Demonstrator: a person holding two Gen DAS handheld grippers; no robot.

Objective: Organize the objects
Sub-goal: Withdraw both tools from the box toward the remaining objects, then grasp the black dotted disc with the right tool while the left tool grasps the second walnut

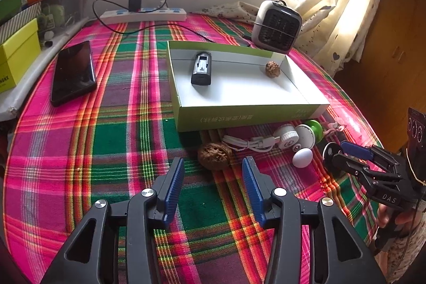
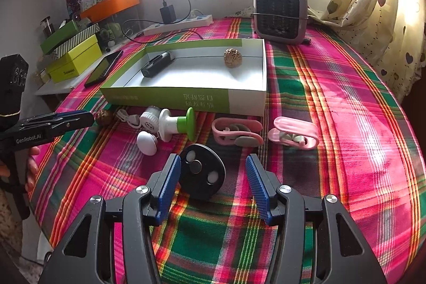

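A brown walnut (image 1: 213,155) lies on the plaid cloth just past the tips of my left gripper (image 1: 213,161), in line with the gap; the jaws stand open and touch nothing. In the right wrist view the left gripper (image 2: 89,119) shows side-on, next to that walnut (image 2: 103,117). My right gripper (image 2: 212,160) is open around a black disc (image 2: 202,172) with white dots; the disc rests near the left pad, clear of the right one. A green-and-white open box (image 1: 239,119) holds a black device (image 1: 201,68) and a second walnut (image 1: 272,69).
Before the box (image 2: 173,97) lie a white cable (image 1: 250,144), a white dome (image 2: 147,142), a white-and-green spool (image 2: 177,124) and two pink clips (image 2: 237,133) (image 2: 293,135). A phone (image 1: 73,72) lies left; a heater (image 2: 279,13) and power strip (image 1: 143,15) stand behind.
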